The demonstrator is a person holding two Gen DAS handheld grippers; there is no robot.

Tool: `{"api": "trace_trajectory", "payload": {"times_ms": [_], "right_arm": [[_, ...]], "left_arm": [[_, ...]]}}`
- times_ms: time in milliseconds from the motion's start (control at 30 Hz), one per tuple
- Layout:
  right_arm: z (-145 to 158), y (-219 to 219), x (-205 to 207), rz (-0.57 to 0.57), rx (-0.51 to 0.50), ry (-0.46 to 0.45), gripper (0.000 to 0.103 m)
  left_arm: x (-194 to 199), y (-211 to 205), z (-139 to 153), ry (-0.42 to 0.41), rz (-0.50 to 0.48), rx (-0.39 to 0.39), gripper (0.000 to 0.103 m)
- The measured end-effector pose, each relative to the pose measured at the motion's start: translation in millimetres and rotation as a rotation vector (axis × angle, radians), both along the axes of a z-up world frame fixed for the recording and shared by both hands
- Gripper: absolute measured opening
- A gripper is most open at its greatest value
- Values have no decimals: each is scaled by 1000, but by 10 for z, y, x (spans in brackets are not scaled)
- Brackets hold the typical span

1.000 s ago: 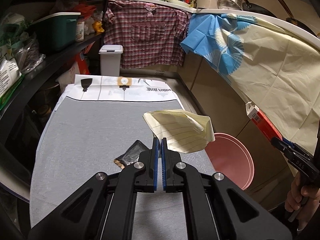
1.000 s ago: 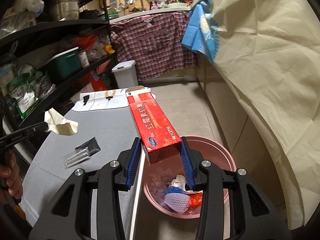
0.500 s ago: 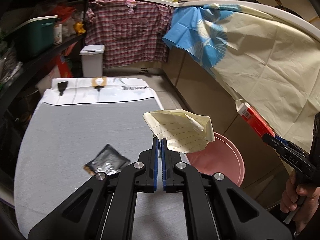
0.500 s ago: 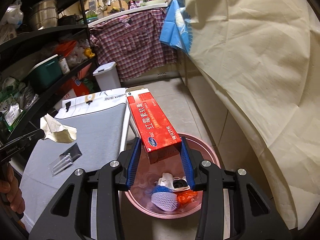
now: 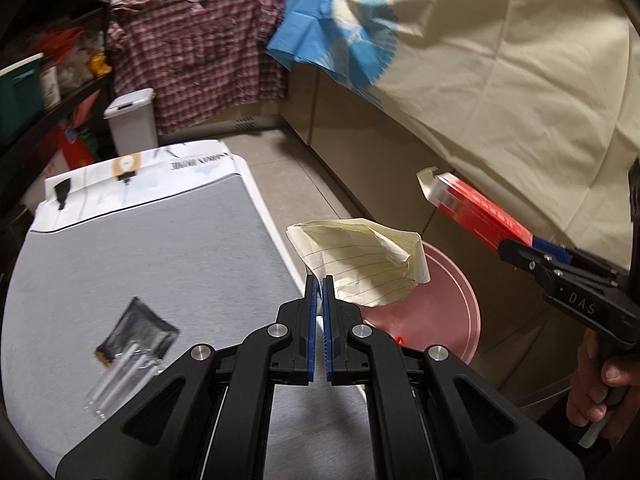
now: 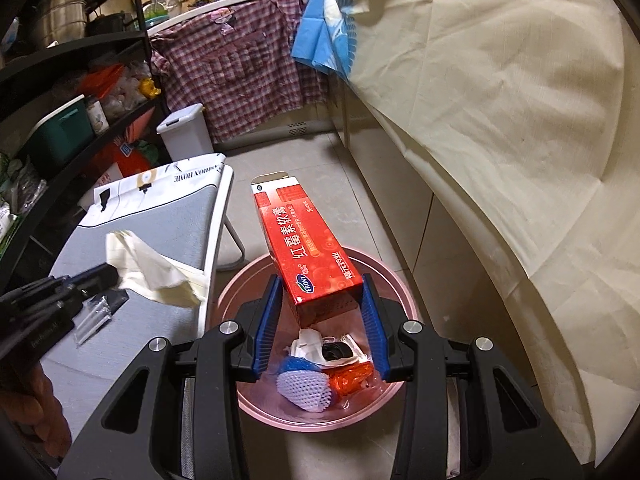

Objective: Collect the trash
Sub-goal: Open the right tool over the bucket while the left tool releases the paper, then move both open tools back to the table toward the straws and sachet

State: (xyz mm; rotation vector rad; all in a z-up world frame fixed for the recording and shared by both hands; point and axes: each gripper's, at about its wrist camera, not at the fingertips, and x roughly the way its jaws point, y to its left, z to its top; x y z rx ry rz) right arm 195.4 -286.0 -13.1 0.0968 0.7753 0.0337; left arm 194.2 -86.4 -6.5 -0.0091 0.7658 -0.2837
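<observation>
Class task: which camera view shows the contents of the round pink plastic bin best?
The right wrist view: it looks down into the round pink plastic bin, showing the trash inside. The left wrist view shows only its rim, partly behind crumpled yellow lined paper.

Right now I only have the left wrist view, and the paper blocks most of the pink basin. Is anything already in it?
Observer: Yes. The pink basin holds a blue and white mesh sleeve, an orange wrapper and a white piece.
Operator: Is the red box over it?
Observer: Yes. The right gripper clamps the red box by its near end, right above the basin.
Operator: And my paper?
Observer: The yellow paper in the left gripper appears to hang over the table edge, beside the basin rather than above it.
</observation>
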Motion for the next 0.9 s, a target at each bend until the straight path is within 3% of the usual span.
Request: {"api": "trace_trajectory", "payload": {"times_ms": [267, 333, 433, 567, 767, 900], "right_arm": [[-89, -19, 65, -12, -4, 34, 40], [-123, 4, 91, -5, -8, 51, 42], [-130, 26, 111, -14, -27, 54, 57], [-141, 29, 107, -13, -25, 57, 59], [-67, 101, 40, 12, -10, 4, 59], [86, 234, -46, 50, 30, -97, 58]], "left_arm": [[98, -292, -213, 35, -66, 41, 3], [128, -305, -235, 49, -76, 13, 4], [158, -248, -224, 81, -90, -71, 4], [102, -139, -133, 62, -98, -109, 4], [-52, 56, -29, 27, -72, -121, 4], [-182, 237, 107, -5, -52, -105, 4]]}}
